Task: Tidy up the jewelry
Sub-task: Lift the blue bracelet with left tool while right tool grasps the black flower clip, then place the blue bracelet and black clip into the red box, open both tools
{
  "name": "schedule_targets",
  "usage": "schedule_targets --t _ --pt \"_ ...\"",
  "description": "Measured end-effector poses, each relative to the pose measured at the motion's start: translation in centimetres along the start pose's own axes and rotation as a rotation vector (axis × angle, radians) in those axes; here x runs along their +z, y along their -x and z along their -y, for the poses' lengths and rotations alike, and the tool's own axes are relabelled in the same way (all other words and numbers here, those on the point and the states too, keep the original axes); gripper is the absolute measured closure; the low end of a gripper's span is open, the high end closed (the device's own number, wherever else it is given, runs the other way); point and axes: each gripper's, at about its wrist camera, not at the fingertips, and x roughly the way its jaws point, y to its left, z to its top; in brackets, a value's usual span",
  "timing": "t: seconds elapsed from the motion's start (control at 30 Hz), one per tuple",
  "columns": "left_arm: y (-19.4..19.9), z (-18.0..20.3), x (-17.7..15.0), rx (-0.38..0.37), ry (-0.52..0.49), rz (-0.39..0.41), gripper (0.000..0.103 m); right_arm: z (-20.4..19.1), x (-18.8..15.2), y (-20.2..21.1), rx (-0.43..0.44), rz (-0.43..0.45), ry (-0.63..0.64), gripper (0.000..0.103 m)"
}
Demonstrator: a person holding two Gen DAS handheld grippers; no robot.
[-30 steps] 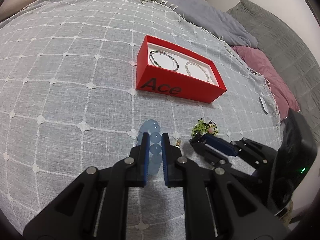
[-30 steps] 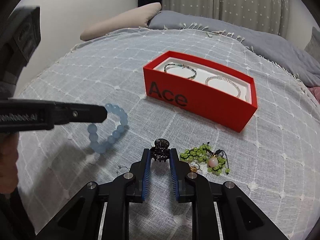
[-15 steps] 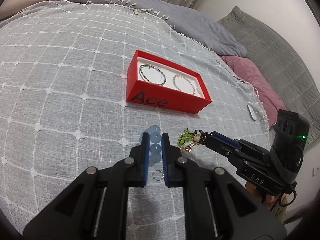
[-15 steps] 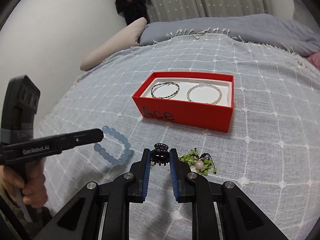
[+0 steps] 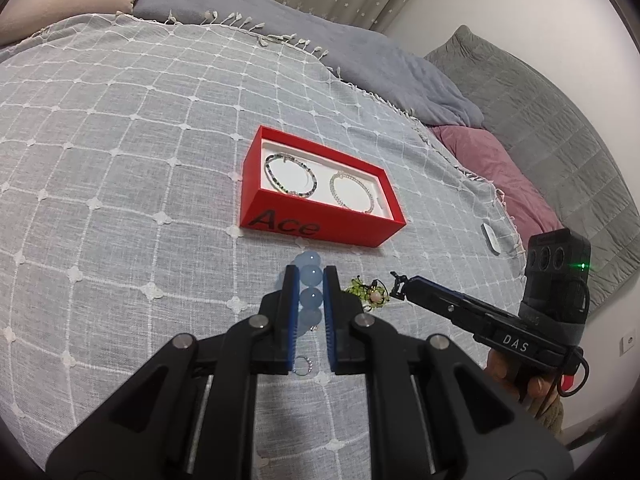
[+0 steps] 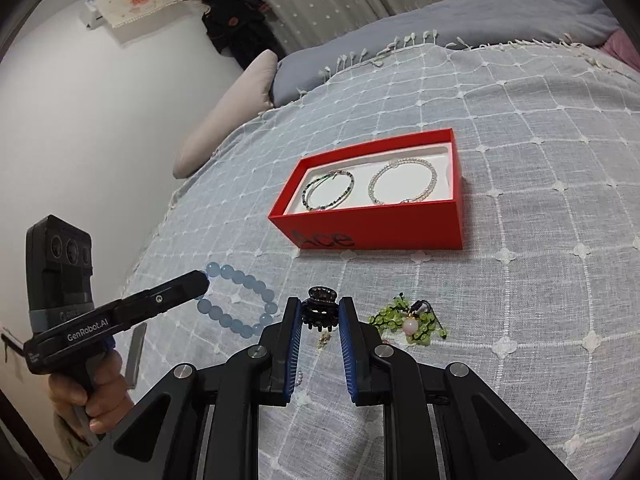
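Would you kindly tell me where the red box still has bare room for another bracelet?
Little: the dark beaded bracelet and pale bracelet fill the red box floor. Only a strip by its right wall stays bare. In front, the green beaded piece crowds the bedspread.

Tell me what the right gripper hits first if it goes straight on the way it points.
Probably the bedspread short of the red box, as the right gripper, shut on the black hair clip, points down; depth is unclear.
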Motion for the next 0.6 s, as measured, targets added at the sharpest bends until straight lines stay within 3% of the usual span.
schedule_targets --t 0.47,0.6 --pt "-0.7 3.0 4.5 -0.069 -0.038 0.046 0.090 0.8 2.6 0.4 -0.073 0.069 -0.012 0.084" --pt "-1.8 3.8 6.0 -0.121 -0.019 0.052 0.090 1.0 3.6 0.1 -0.075 0.081 -0.018 0.084"
